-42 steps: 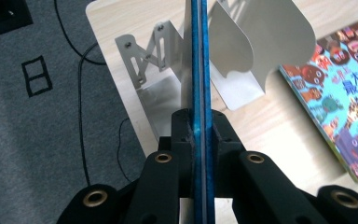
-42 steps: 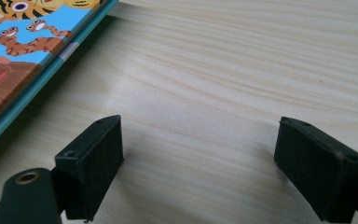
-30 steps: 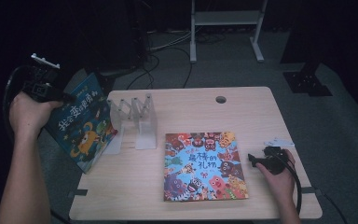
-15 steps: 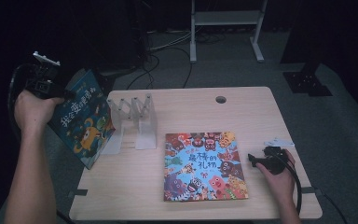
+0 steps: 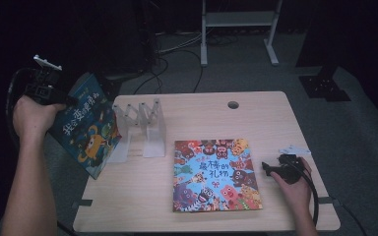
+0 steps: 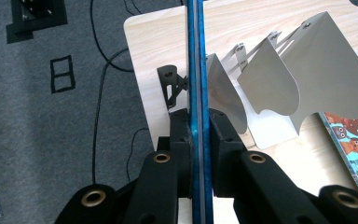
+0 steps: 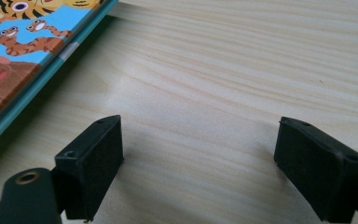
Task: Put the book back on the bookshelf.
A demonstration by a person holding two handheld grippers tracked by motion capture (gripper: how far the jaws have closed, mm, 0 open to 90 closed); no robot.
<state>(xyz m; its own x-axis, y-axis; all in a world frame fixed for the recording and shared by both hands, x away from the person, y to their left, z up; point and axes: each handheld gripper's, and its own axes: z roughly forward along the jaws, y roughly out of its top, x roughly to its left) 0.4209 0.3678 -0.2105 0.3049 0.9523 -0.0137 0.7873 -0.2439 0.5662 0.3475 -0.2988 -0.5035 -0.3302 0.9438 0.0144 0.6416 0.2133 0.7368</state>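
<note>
My left gripper [image 5: 61,101] is shut on a dark blue picture book [image 5: 83,125] and holds it tilted in the air over the table's left edge. In the left gripper view the book's thin blue edge [image 6: 196,70] runs up between the closed jaws of my left gripper [image 6: 196,126]. A white folding book rack [image 5: 140,125] stands just right of it, its plates [image 6: 307,79] empty. A colourful animal picture book [image 5: 214,174] lies flat mid-table. To its right my right gripper [image 5: 267,168] rests on the table, open, with bare wood between the jaws of the gripper [image 7: 198,154] and that book's corner [image 7: 23,42] beyond.
The wooden table [image 5: 256,123] has a cable hole [image 5: 233,104] near its far edge. A small white scrap [image 5: 294,149] lies beside the right hand. Cables [image 5: 177,54] and a metal stand [image 5: 238,29] occupy the grey floor behind.
</note>
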